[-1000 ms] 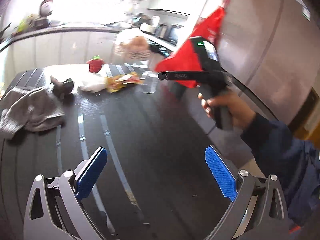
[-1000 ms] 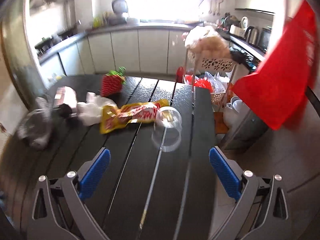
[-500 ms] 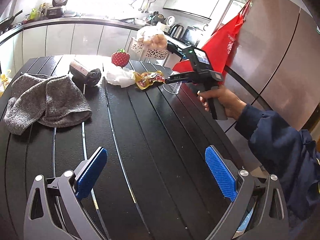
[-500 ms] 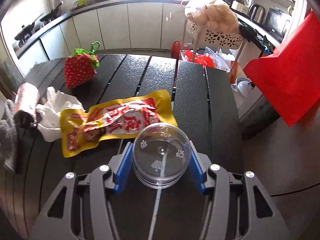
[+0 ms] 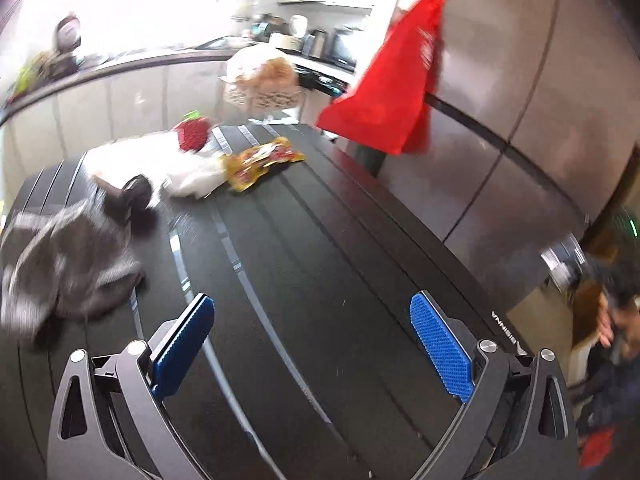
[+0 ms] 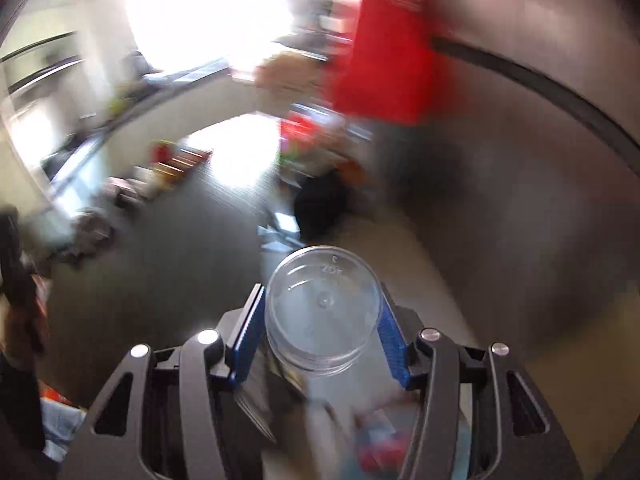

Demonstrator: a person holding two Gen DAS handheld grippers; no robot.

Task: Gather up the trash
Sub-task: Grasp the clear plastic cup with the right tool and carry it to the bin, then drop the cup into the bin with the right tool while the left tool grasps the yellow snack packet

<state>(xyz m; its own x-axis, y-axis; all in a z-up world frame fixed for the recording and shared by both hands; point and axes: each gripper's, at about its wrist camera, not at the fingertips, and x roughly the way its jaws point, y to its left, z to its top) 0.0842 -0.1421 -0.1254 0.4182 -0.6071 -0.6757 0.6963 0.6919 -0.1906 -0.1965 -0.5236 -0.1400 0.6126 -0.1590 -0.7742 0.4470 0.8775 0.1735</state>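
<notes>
A clear plastic cup sits between the blue pads of my right gripper, which is shut on it and held off the table; the view around it is blurred by motion. My left gripper stands open over the black slatted table with nothing between its fingers. At the table's far end lie a yellow snack wrapper, crumpled white paper, a red strawberry-shaped bag and a dark roll. A grey cloth lies at the left.
A red bag hangs on the steel fridge to the right of the table. A basket rack with bagged food stands behind the table. The person's hand and dark sleeve are at the far right.
My right gripper has lifted the cup off the table and swung away to the right, leaving the left wrist view's centre. The left gripper shifted and rolled slightly over the table.
</notes>
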